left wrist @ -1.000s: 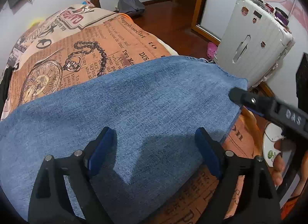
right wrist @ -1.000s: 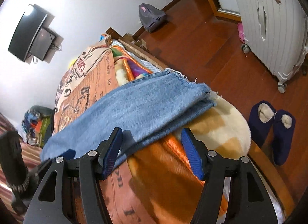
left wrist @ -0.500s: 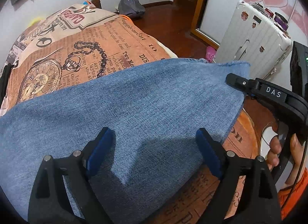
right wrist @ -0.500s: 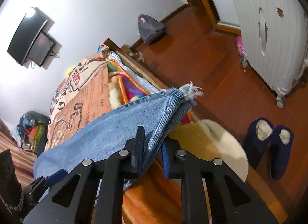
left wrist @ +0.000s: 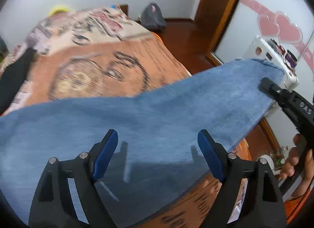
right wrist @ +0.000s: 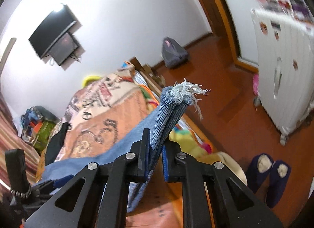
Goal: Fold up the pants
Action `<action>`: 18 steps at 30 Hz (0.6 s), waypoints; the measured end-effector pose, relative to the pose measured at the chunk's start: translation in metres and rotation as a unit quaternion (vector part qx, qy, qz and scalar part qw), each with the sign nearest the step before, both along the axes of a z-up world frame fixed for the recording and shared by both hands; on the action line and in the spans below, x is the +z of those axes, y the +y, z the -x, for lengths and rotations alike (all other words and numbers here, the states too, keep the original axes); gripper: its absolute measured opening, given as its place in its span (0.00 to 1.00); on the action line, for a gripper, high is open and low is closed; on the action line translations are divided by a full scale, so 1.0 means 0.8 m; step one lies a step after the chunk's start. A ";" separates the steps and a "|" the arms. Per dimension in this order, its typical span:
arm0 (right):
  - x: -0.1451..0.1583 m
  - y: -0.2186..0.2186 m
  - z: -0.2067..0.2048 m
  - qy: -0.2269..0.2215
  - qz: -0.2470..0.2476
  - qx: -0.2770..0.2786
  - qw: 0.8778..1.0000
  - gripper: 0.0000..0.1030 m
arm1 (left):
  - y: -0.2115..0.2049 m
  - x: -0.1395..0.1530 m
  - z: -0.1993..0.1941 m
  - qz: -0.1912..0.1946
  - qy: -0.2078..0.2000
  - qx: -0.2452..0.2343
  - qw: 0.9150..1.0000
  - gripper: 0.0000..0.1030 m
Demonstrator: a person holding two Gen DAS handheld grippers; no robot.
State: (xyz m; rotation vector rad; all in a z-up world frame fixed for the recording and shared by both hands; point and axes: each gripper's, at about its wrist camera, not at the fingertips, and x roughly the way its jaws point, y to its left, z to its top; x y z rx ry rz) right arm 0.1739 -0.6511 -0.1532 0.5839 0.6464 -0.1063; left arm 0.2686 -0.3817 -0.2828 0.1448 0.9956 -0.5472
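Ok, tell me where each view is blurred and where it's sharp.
Left wrist view: bedspread smeared by motion, left gripper crisp, its shadows on the jeans. Right wrist view: suitcase streaked; right gripper and frayed hem sharp.

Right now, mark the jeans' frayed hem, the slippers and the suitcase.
frayed hem [right wrist: 188, 90], right wrist view, on the loose white threads.
slippers [right wrist: 261, 171], right wrist view, on the left slipper's navy upper.
suitcase [right wrist: 284, 75], right wrist view, on its ribbed white front.
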 end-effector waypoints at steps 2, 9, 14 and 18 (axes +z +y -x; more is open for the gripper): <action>0.022 0.015 0.000 -0.019 0.011 0.009 1.000 0.08 | 0.021 0.018 0.000 0.007 -0.014 0.009 1.000 0.82; 0.088 0.073 -0.001 -0.082 0.041 0.053 0.994 0.08 | 0.109 0.077 0.005 0.026 -0.069 0.048 0.996 0.82; 0.117 0.127 -0.006 -0.115 0.052 0.098 0.987 0.08 | 0.176 0.107 0.016 0.027 -0.110 0.074 0.991 0.82; 0.129 0.176 -0.018 -0.131 0.062 0.139 0.980 0.08 | 0.240 0.128 0.029 0.032 -0.140 0.100 0.985 0.82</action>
